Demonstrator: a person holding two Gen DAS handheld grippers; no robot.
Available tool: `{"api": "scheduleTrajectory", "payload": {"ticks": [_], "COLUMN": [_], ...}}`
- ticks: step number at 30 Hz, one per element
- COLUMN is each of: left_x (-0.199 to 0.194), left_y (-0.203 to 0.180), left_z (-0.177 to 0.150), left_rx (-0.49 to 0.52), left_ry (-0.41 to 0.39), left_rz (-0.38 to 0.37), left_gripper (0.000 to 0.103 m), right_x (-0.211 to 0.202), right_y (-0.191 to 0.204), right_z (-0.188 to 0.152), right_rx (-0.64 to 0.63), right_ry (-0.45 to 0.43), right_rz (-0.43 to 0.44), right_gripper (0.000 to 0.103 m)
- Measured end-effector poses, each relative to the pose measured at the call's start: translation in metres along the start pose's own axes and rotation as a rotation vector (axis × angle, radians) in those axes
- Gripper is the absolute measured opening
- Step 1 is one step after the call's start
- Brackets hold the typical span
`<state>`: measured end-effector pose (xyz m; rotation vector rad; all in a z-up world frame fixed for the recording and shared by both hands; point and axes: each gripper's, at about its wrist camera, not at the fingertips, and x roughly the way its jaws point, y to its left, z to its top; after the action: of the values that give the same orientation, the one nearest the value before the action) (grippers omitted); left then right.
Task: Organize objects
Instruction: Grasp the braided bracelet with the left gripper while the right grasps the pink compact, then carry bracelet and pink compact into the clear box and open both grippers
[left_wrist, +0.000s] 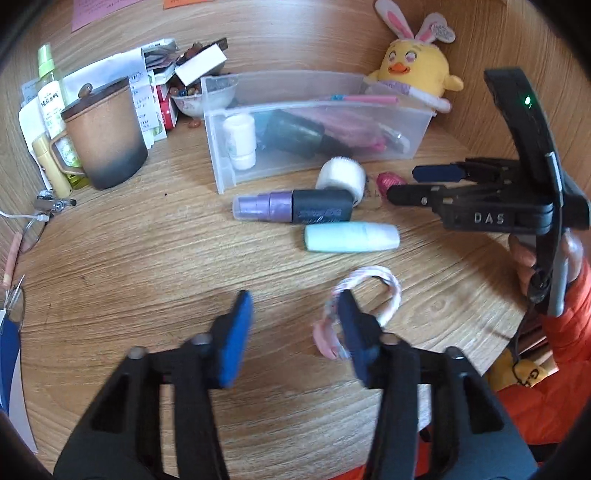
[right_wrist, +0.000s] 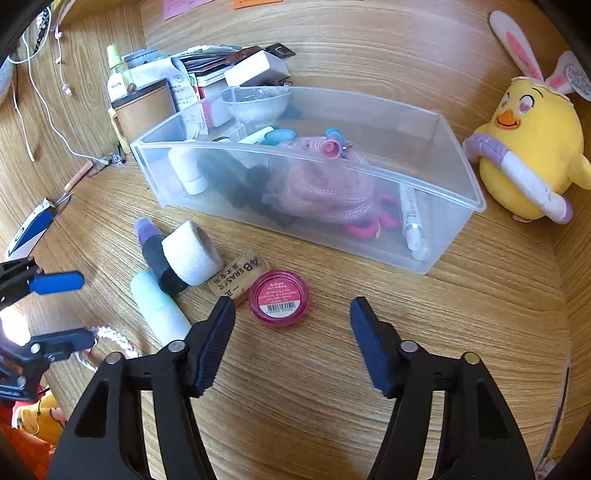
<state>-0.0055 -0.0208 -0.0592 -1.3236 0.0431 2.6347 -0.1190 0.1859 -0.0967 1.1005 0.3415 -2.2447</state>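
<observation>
A clear plastic bin (left_wrist: 417, 125) (right_wrist: 461, 188) stands on the wooden desk and holds a white bottle, dark items, pink tubing and a tube. In front of it lie a purple-and-black marker (left_wrist: 295, 206) (right_wrist: 155, 254), a white tape roll (left_wrist: 341, 177) (right_wrist: 190, 254), a mint tube (left_wrist: 351, 238) (right_wrist: 159, 310), an eraser (right_wrist: 238, 275) and a pink round tin (right_wrist: 277, 298) (left_wrist: 389, 181). A pink-white hair tie (left_wrist: 373, 288) lies by my left gripper (left_wrist: 295, 306), which is open and empty. My right gripper (right_wrist: 291, 312) (left_wrist: 400, 183) is open, just before the tin.
A yellow plush chick (left_wrist: 417, 70) (right_wrist: 532, 147) sits right of the bin. A brown lidded mug (left_wrist: 105, 136) (right_wrist: 142, 109), a spray bottle (left_wrist: 50, 88), a small bowl (left_wrist: 192, 101) and stacked boxes and papers (left_wrist: 144, 85) crowd the back left. Glasses and a cable (left_wrist: 33, 225) lie at the left edge.
</observation>
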Motion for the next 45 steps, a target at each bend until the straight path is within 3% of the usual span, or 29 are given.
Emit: {"api": "scheduleTrajectory", "payload": {"ticks": [2, 6, 10, 16, 21, 27, 35, 45], "left_x": [0.002, 0.001, -0.002, -0.005, -0.006, -0.004, -0.030, -0.055], "left_y": [0.002, 0.006, 0.007, 0.010, 0.006, 0.008, 0.015, 0.020], "left_z": [-0.001, -0.002, -0.003, -0.005, -0.008, -0.003, 0.029, 0.105], "left_rx": [-0.011, -0.026, -0.026, -0.053, -0.050, -0.075, -0.093, -0.099], "left_ry": [-0.003, -0.003, 0.013, 0.045, 0.048, 0.030, -0.081, -0.233], "left_rz": [-0.013, -0.029, -0.047, -0.054, -0.039, 0.002, 0.043, 0.078], "left_gripper": [0.039, 0.037, 0.037, 0.036, 0.012, 0.010, 0.010, 0.010], "right_x": [0.004, 0.009, 0.013, 0.012, 0.008, -0.007, -0.036, -0.068], "right_y": [0.002, 0.006, 0.005, 0.005, 0.004, 0.000, -0.008, -0.015], "right_z": [0.002, 0.004, 0.006, 0.005, 0.003, -0.002, -0.002, 0.026], "right_rx": [-0.008, -0.016, -0.017, -0.005, 0.008, 0.021, 0.034, 0.037], "right_ry": [0.005, 0.014, 0.030, 0.022, 0.010, -0.021, -0.094, -0.216], "right_rz": [-0.005, -0.002, -0.006, -0.002, 0.022, 0.040, 0.046, 0.084], "right_gripper": [0.048, 0.044, 0.033, 0.032, 0.032, 0.032, 0.032, 0.032]}}
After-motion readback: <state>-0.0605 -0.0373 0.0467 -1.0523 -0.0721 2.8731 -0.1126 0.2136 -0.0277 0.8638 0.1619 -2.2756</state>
